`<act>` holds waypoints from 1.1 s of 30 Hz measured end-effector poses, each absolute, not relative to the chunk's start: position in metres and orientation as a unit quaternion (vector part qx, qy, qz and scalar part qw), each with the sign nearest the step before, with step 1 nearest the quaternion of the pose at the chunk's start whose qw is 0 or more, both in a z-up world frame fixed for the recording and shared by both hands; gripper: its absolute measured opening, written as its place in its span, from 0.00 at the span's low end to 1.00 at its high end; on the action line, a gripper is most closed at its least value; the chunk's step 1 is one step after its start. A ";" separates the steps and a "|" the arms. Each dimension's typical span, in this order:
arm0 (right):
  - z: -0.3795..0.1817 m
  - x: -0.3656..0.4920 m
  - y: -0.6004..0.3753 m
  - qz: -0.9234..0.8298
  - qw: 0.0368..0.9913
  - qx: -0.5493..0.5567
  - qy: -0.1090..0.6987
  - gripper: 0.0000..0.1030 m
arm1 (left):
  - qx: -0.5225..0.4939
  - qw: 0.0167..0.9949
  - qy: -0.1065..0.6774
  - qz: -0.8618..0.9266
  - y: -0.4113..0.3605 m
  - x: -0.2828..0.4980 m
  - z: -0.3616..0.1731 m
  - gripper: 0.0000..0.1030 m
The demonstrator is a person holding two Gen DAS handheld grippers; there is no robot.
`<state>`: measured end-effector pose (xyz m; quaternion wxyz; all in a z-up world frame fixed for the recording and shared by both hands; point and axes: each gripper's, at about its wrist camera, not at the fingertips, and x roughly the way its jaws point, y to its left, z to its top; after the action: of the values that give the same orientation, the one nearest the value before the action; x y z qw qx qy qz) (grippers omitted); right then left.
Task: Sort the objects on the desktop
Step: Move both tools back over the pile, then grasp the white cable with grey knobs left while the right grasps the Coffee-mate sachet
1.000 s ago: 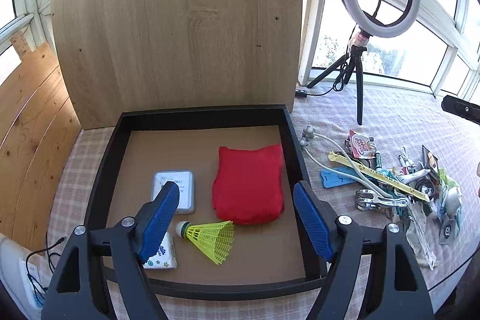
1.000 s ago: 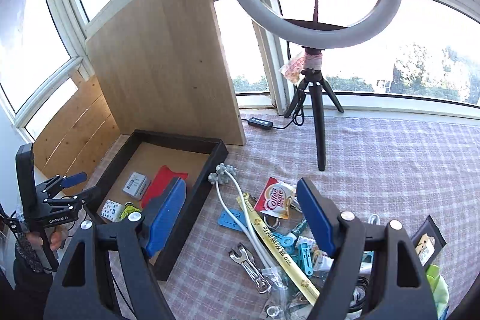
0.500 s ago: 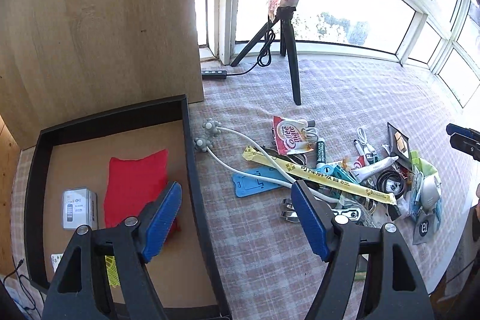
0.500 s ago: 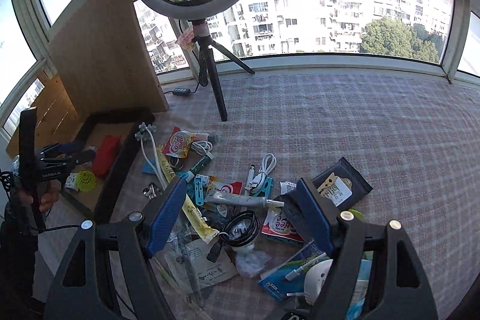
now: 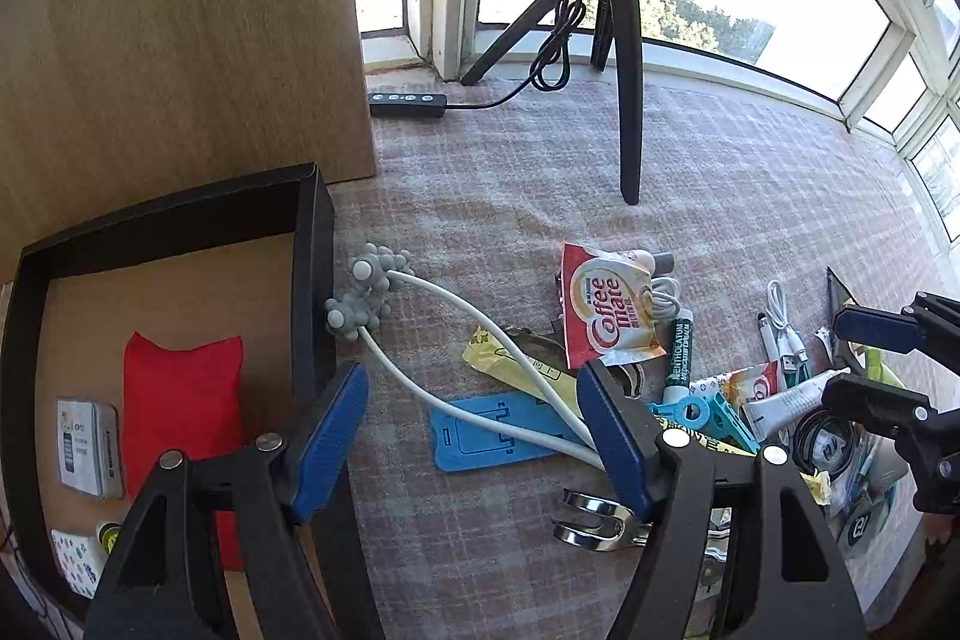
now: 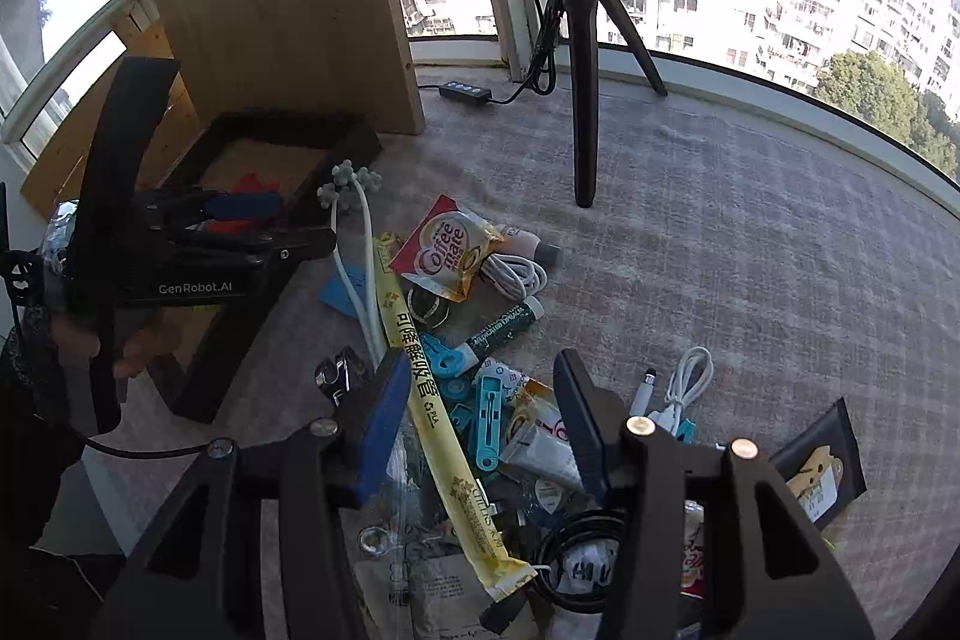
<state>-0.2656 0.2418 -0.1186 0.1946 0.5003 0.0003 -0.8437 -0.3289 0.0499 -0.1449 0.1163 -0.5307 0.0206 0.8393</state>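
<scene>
"Coffee mate" on sachet; "GenRobot.AI" on left gripper

Red pouch, pink-checked tablecloth

A checked cloth covers the worktop. On it lie a black tray, a tripod, a blue card, a Coffee-mate sachet and a heap of small clutter.

Tray left, loose pile right, on one cloth-covered table.

Tray stands before the upright board; pouch and small box lie inside. Two-headed massager lies just right of the tray wall, stems crossing the phone stand. Creamer packet lies beyond; tripod behind.
</scene>
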 end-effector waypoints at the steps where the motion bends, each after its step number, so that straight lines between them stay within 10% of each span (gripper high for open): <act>1: -0.123 -0.275 0.238 -0.843 0.194 0.502 -0.004 0.48 | -0.534 0.114 0.019 0.837 0.050 -0.332 -0.149 0.66; 18: -0.190 -0.356 0.189 -0.800 0.179 0.569 -0.055 0.47 | -0.560 0.133 0.007 0.818 0.060 -0.352 -0.184 0.51; 26: -0.185 -0.345 0.203 -0.804 0.185 0.558 -0.089 0.17 | -0.564 0.155 -0.006 0.811 0.071 -0.348 -0.190 0.18; 33: -0.163 -0.330 0.218 -0.816 0.196 0.531 -0.119 0.11 | -0.548 0.170 -0.031 0.818 0.067 -0.337 -0.178 0.12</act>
<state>-0.3298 0.2178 -0.1626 0.1959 0.5307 -0.1185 -0.8160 -0.3366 0.0673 -0.1778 0.1702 -0.5483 -0.0308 0.8182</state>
